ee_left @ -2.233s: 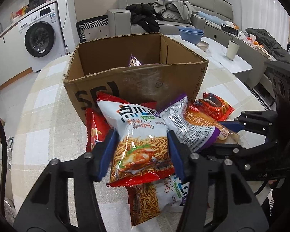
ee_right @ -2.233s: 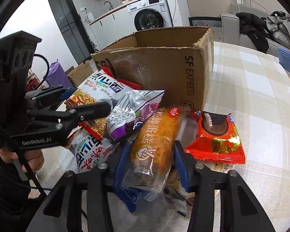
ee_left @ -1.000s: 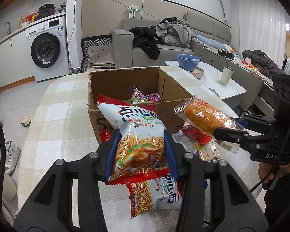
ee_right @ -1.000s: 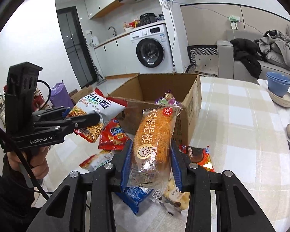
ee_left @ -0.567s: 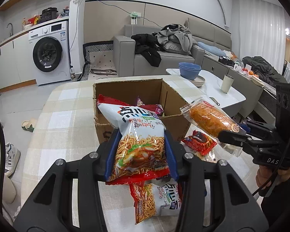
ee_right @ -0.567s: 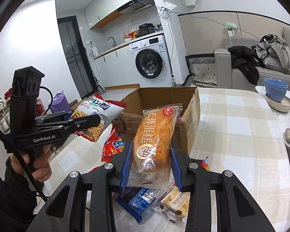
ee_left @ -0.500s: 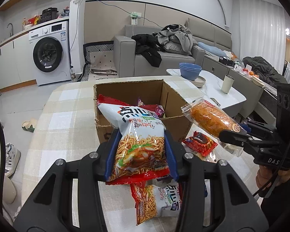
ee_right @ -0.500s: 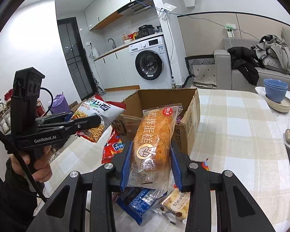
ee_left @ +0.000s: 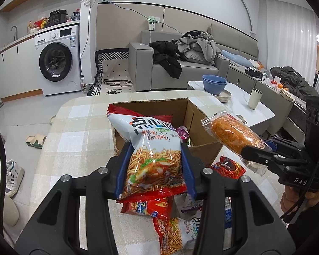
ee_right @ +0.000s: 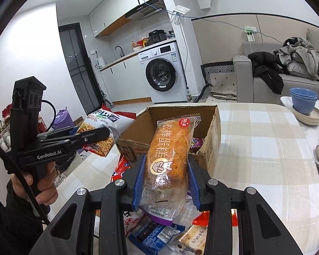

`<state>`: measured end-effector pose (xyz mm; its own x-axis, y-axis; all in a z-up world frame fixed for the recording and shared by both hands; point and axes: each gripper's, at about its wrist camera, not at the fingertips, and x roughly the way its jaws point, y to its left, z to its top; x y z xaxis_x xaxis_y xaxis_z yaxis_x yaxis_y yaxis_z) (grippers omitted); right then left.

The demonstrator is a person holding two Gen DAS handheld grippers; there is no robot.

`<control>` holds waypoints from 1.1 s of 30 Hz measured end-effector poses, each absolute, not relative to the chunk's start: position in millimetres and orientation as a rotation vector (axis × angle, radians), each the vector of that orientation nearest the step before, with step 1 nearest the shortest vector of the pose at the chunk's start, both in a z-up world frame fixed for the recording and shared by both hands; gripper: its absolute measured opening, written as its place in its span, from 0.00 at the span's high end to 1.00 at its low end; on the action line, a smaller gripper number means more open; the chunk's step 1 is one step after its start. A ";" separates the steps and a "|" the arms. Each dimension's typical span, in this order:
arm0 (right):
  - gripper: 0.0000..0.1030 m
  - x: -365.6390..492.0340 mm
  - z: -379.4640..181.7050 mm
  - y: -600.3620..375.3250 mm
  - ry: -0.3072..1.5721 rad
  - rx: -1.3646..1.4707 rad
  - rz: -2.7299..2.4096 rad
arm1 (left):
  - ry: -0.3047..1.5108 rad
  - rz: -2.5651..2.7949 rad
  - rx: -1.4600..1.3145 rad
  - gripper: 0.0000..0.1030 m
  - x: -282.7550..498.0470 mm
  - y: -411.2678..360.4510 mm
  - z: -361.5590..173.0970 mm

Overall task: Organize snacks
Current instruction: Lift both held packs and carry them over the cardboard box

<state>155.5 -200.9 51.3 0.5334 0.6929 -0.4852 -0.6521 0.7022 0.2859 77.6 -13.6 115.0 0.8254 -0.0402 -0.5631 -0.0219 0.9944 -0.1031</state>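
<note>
While both grippers were down among the pile at the box's front wall 2.2 s ago, they now hang raised above the tabletop (ee_left: 78, 127), each with its packet lifted clear. On the left, the left gripper (ee_left: 155, 165) has its blue-padded fingers (ee_left: 122, 170) clamped on the lower half of the noodle snack bag (ee_left: 153, 148), which stands upright between them; its top edge reaches in front of the open cardboard box (ee_left: 193, 116). Below it, a red chip bag (ee_left: 146, 206) and a second noodle bag (ee_left: 176, 231) lie on the tabletop. Further right, a red cookie packet (ee_left: 227, 166) rests just beside the box's near corner. On the right, the right gripper (ee_right: 165, 182) has its fingers (ee_right: 139, 180) pressed against both sides of the clear-wrapped floss cake roll (ee_right: 170, 148), gripping its lower part, so the roll points up and forward over the box's near rim. Beneath those fingers lie a blue wrapper (ee_right: 153, 235) and a beige one (ee_right: 193, 240).
</note>
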 end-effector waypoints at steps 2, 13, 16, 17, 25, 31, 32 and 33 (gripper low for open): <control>0.64 158.9 53.2 -196.7 0.614 0.069 0.800 | 0.597 -0.006 -0.111 0.60 80.9 -10.3 117.4; 0.64 178.0 59.9 -177.7 0.628 0.073 0.778 | 0.594 0.008 -0.126 0.60 111.3 2.2 125.3; 0.64 184.5 58.7 -174.2 0.641 0.079 0.770 | 0.598 0.009 -0.126 0.60 121.8 4.2 125.5; 0.64 186.4 58.4 -172.7 0.644 0.080 0.768 | 0.598 0.010 -0.128 0.60 124.3 4.8 125.1; 0.64 201.8 54.6 -161.6 0.664 0.079 0.752 | 0.619 0.014 -0.129 0.60 149.5 3.7 115.7; 0.64 211.7 50.8 -153.0 0.681 0.066 0.738 | 0.642 0.015 -0.125 0.60 177.4 1.9 102.0; 0.64 214.2 50.5 -152.6 0.681 0.064 0.736 | 0.646 0.015 -0.125 0.60 180.9 1.3 100.4; 0.64 215.6 50.0 -151.9 0.682 0.064 0.733 | 0.650 0.014 -0.123 0.60 185.8 0.2 98.3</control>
<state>215.6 -151.9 50.0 0.5399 0.6360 -0.5514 -0.5959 0.7514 0.2833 185.8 0.2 98.3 0.7965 -0.0256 -0.6041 -0.0517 0.9926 -0.1103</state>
